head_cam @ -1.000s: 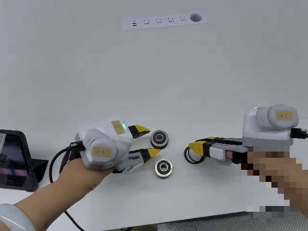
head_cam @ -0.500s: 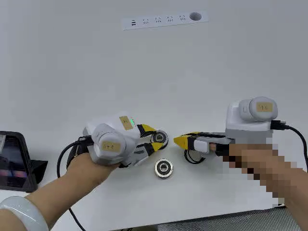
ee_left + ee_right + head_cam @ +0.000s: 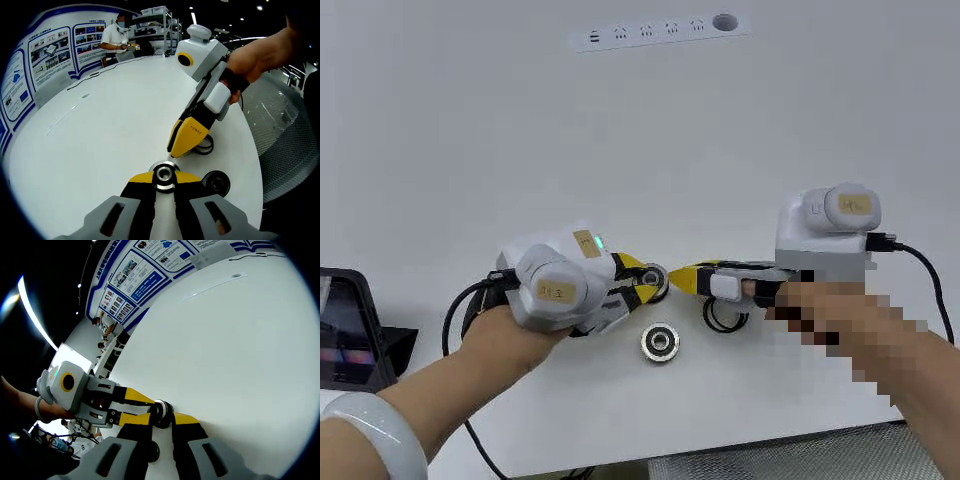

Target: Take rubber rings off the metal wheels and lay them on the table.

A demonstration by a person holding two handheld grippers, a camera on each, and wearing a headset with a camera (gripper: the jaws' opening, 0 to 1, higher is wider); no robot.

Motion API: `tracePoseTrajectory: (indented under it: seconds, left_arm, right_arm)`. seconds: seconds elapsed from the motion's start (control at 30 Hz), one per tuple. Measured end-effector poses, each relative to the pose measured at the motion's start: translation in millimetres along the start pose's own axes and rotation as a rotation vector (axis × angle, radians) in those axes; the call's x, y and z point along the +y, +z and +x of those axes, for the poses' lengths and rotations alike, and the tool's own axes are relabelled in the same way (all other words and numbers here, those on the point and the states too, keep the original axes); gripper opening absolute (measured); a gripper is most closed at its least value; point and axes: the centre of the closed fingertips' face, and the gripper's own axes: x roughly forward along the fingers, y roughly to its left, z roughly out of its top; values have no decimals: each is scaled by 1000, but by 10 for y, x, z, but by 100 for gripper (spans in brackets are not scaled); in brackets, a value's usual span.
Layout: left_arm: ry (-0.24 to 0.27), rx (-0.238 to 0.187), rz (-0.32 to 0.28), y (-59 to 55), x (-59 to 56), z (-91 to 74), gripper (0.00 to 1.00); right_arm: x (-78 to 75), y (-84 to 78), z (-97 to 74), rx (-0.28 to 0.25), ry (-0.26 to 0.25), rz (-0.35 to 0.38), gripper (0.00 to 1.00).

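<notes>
Left gripper [image 3: 637,279] — jaws pinching a metal wheel [image 3: 653,283] over the white desk [image 3: 620,160]. Right gripper [image 3: 683,278] meets the same wheel from the opposite side, yellow tips at its rim; cannot tell whether they grip it. One loose rubber ring [image 3: 723,316] lies flat on the desk beneath the right gripper — a second wheel [image 3: 660,342] sits near it, toward the person.

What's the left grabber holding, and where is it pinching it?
The left gripper holds a small round metal wheel, pinched on opposite sides of its outer edge between the yellow jaw tips.
</notes>
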Motion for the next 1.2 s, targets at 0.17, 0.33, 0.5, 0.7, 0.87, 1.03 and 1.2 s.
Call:
tracePoseTrajectory:
  seconds: [0.17,0.33,0.5,0.7,0.87,1.03,1.2]
  left_arm:
    - [-1,-2,-3,-1,-3,-2,13]
    - [-1,-3,-6,0,-2,-5,13]
    - [0,-4,-7,-3,0,-3,13]
    - [3,-5,-10,3,-1,-8,13]
    - [3,-4,-8,-3,1,-5,13]
    - [5,-5,-9,-5,3,-6,13]
    - [4,-4,-6,-4,3,-8,13]
  right_arm:
    - [19,-32,83,13,14,16,18]
    - [-8,-27,135,19,20,36,18]
    - [-29,-30,169,21,23,51,18]
    - [-34,-63,193,25,45,92,18]
    - [-26,-98,159,36,55,112,18]
    - [13,-106,101,27,73,132,15]
    - [24,-102,79,18,66,130,13]
